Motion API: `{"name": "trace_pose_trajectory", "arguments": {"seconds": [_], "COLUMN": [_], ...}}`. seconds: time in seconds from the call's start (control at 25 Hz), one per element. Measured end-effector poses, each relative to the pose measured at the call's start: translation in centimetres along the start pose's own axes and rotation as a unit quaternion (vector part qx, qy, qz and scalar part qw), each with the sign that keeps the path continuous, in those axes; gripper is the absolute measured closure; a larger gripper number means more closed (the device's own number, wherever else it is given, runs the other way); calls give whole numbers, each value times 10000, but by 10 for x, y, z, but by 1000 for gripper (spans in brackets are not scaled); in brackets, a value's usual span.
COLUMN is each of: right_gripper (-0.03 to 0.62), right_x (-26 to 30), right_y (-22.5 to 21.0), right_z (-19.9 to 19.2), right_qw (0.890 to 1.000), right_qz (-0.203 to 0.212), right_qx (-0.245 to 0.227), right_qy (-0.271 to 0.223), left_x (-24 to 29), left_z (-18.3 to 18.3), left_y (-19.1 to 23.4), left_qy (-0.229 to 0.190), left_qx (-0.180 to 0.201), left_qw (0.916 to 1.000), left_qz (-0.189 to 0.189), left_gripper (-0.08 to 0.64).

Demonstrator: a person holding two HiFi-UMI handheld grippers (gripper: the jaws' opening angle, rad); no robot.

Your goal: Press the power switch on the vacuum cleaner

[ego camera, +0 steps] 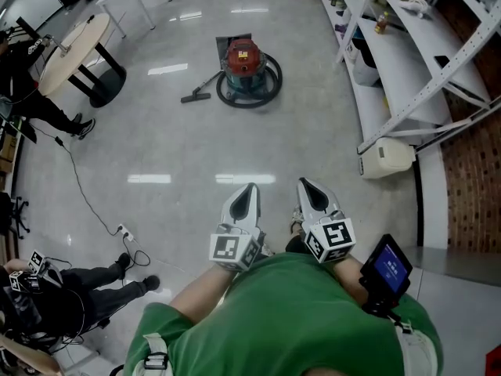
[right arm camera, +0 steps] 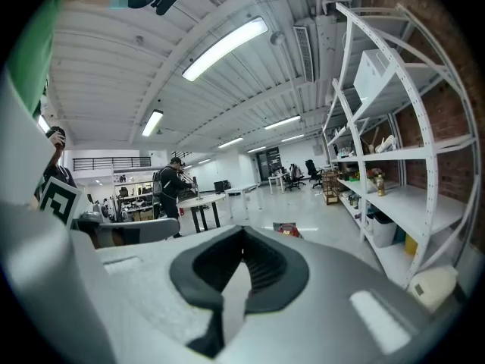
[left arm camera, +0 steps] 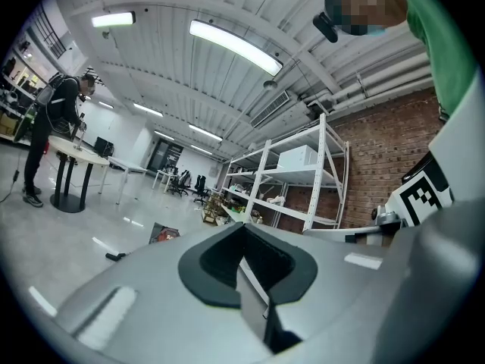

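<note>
Currently at the approach step, nothing touched. Vacuum cleaner (ego camera: 244, 63) sits on the floor (ego camera: 188, 147) at far centre, well apart from both tools. Left gripper (ego camera: 249, 190) and right gripper (ego camera: 307, 186) are held close in front of the person's body, side by side, tips pointing far toward the machine. Both gripper views show the jaws together with nothing between them.

Orientation: the canister stands upright with its drum axis vertical and the red lid facing up. The hose (ego camera: 270, 83) loops around the base. The wand runs out from the canister to the floor nozzle (ego camera: 195, 97), so the long axis of that part lies diagonally, from far-right to near-left. Shelving rack (ego camera: 407, 61) runs along the right, and the round table (ego camera: 74, 45) is far left. Neither is in the path.

The power switch can't be made out from here, too small. My guess is it's on the lid or the upper body.

Next move, as I read it: walk in across the open floor, find the switch once close, then bring one closed tip down onto it. Closed jaws should suit a push. Main risk is catching the hose loop on the way in.
</note>
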State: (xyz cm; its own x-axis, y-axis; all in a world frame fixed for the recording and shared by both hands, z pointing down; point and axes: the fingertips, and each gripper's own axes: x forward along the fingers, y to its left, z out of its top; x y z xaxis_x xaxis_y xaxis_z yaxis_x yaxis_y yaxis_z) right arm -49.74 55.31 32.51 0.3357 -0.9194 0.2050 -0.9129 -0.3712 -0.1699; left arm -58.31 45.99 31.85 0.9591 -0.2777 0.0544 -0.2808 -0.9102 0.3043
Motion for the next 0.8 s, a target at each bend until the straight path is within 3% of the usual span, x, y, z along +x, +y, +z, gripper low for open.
{"name": "trace_pose_trajectory", "arguments": {"seconds": [0.32, 0.8], "right_gripper": [591, 591], "right_x": [38, 90], "right_y": [-46, -186], "right_z": [20, 47], "right_qw": [9998, 9991], "right_qz": [173, 341], "right_qx": [38, 236], "right_qy": [-54, -90], "left_x": [66, 213], "left_z": [11, 1], "left_y": [-1, -45], "left_qy": [112, -4], "left_qx": [-26, 210], "left_qw": [9997, 9995], "left_qz": [220, 220], "left_gripper": [552, 552]}}
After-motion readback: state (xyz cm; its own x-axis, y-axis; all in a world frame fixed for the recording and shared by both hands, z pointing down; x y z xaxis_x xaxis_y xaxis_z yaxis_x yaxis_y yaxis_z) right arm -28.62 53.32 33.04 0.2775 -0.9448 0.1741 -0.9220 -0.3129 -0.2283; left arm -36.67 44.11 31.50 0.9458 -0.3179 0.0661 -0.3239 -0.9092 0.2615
